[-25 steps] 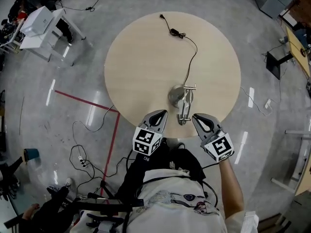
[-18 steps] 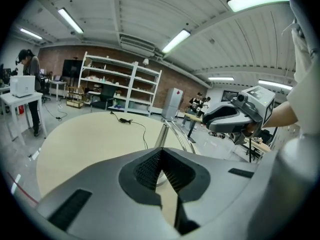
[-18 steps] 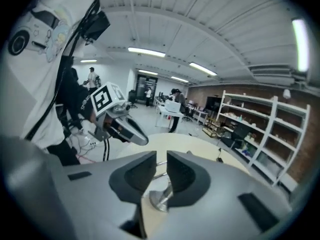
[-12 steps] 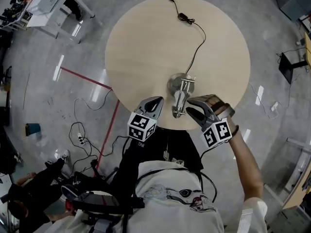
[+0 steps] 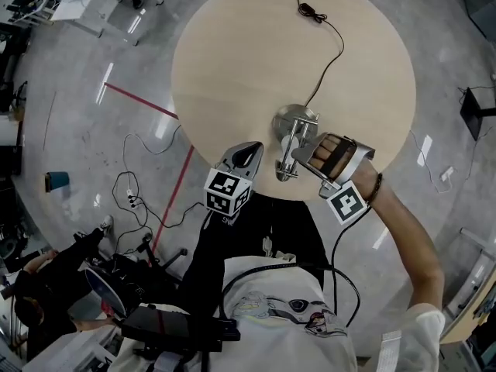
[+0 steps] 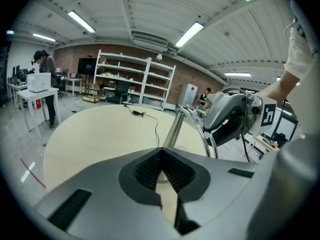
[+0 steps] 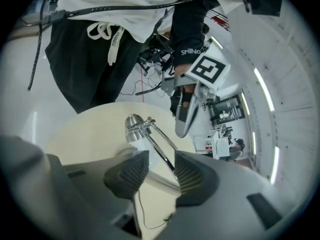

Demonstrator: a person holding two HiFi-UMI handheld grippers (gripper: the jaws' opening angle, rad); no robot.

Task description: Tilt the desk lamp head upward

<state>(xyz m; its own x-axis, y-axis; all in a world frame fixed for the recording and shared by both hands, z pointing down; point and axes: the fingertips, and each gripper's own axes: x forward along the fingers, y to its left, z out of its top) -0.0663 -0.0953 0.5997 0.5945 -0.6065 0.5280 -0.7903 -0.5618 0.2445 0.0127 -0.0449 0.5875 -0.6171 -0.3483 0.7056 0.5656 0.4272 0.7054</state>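
A desk lamp (image 5: 290,147) stood on a round table (image 5: 225,68), close to the table's near edge and just in front of the person. Its cord (image 5: 332,41) ran from the base away across the tabletop to the far edge. The left gripper (image 5: 249,152) was left of the lamp, over the near rim, apart from it. The right gripper (image 5: 302,155) was just right of the lamp; its jaws had just been opening, with the lamp's arm between them. Floor cables (image 5: 132,200) lay left of the table
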